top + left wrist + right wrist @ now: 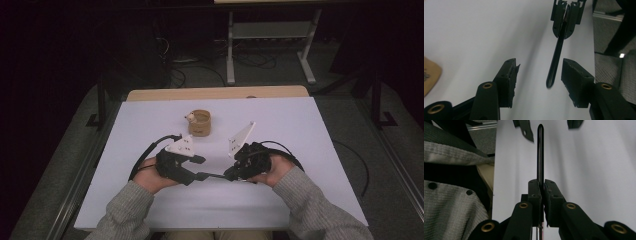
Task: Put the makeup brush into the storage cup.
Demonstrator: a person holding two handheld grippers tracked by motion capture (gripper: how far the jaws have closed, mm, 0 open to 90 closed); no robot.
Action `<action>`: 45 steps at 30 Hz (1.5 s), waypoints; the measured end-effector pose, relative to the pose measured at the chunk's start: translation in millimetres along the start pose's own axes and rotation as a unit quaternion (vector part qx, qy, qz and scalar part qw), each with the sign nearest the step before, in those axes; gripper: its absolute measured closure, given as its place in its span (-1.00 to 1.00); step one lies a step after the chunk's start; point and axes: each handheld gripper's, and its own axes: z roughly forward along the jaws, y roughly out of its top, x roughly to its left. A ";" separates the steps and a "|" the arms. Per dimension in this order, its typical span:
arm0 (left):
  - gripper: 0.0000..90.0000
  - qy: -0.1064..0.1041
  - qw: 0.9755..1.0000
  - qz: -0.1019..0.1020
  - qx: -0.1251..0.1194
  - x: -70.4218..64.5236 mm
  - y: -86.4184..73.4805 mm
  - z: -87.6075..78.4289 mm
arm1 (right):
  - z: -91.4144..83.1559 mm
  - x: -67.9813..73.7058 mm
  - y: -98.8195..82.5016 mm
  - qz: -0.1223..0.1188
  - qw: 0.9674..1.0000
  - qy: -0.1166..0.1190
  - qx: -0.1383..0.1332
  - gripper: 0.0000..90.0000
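Person's sleeves nearest; right hand-held gripper (pixel 541 185) clenched on a black pen (pixel 540 152) held above the white surface (pixel 280 200), left hand-held gripper (pixel 537 75) released, jaws astride its tip: centre the tip before closing squarely

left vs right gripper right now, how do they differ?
The right gripper is shut on the thin black stick; the left gripper stands open, the stick's free end between its fingers without touching. The right holds the stick's base, the left waits at its tip. Both hover low over the white table, facing each other.
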 end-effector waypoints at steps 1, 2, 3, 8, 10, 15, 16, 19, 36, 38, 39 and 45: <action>0.08 -0.007 1.000 0.001 0.005 -0.6 0.0 2.1 | 1.6 0.3 0.7 -0.005 1.000 0.002 -0.002 0.85; 0.11 -0.012 1.000 0.005 0.009 -0.9 0.2 3.9 | 3.5 1.1 1.7 -0.009 1.000 0.004 -0.002 0.85; 0.14 -0.012 1.000 0.005 0.009 -0.9 0.2 3.9 | 3.5 1.1 1.7 -0.009 1.000 0.004 -0.002 0.85; 0.38 -0.048 0.998 0.019 0.030 -2.6 -0.6 10.7 | 11.8 4.1 5.2 -0.017 1.000 0.013 0.003 0.85; 0.48 -0.052 0.998 0.023 0.032 -2.8 -0.9 11.1 | 12.4 4.2 5.5 -0.020 1.000 0.014 0.002 0.85; 0.70 -0.068 0.996 0.037 0.035 -5.5 -1.2 13.0 | 12.4 5.8 6.5 -0.025 1.000 0.012 -0.004 0.85; 0.70 -0.073 0.996 0.039 0.039 -6.3 -1.3 13.5 | 12.2 6.0 6.7 -0.027 1.000 0.012 -0.005 0.85; 0.83 -0.083 0.995 0.047 0.039 -7.8 -1.7 13.9 | 12.8 7.0 7.4 -0.034 0.999 0.015 -0.002 0.85; 0.85 -0.081 0.996 0.042 0.003 -6.7 -16.1 3.0 | 5.6 0.8 -30.0 -0.019 0.996 0.037 -0.079 0.64; 0.86 -0.084 0.996 0.042 0.001 -6.5 -16.1 2.1 | 5.7 0.2 -30.3 -0.020 0.996 0.042 -0.078 0.81; 0.86 -0.084 0.996 0.043 0.000 -6.6 -16.3 1.9 | 5.5 -0.1 -29.9 -0.024 0.996 0.044 -0.080 0.82; 0.71 -0.093 0.995 0.037 0.012 -5.9 -16.0 4.8 | 6.2 -2.3 -26.0 -0.030 0.996 0.059 -0.061 0.84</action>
